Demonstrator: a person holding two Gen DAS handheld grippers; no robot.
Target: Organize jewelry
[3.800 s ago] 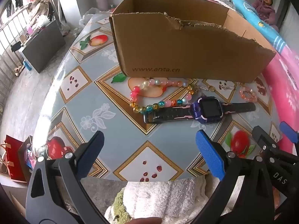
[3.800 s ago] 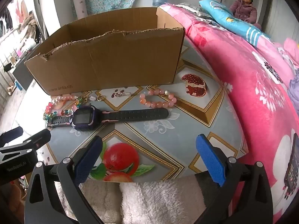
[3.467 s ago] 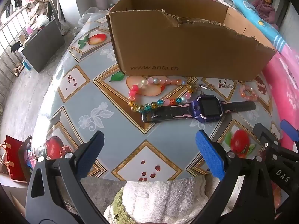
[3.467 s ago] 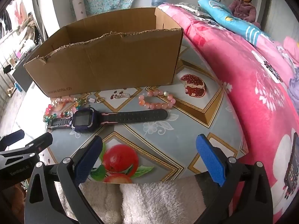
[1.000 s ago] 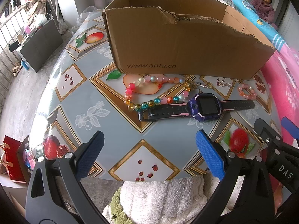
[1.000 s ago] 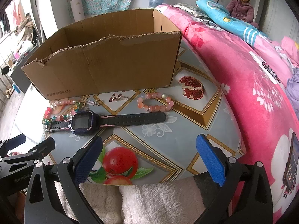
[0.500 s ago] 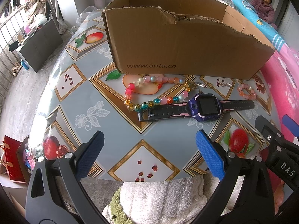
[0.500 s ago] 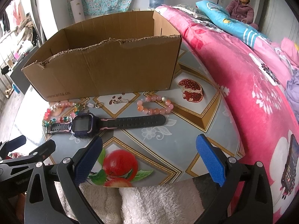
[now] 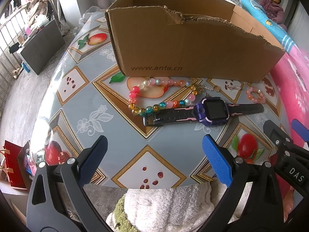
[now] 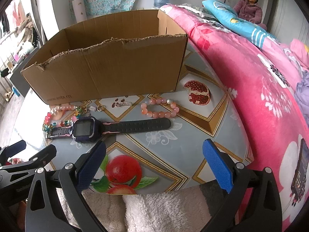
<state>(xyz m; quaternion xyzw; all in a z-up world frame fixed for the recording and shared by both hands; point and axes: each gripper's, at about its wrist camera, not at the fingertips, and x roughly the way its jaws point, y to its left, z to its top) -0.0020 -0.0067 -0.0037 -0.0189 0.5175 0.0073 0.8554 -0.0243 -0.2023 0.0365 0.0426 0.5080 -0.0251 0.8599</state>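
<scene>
Both claws wide and empty: left gripper (image 9: 154,158), right gripper (image 10: 154,160); lifting watch (image 10: 87,128) risks dragging touching multicolour bead strand (image 9: 154,104).

One cardboard box (image 9: 193,44), one purple watch (image 9: 212,111), two bead bracelets, one multicoloured (image 9: 158,94) and one pink (image 10: 160,108), and two small metal charms (image 10: 123,103) sit on the tabletop (image 9: 81,104).

The cardboard box (image 9: 189,44) hides its own floor; the small metal trinkets (image 10: 123,104) are indistinct.
</scene>
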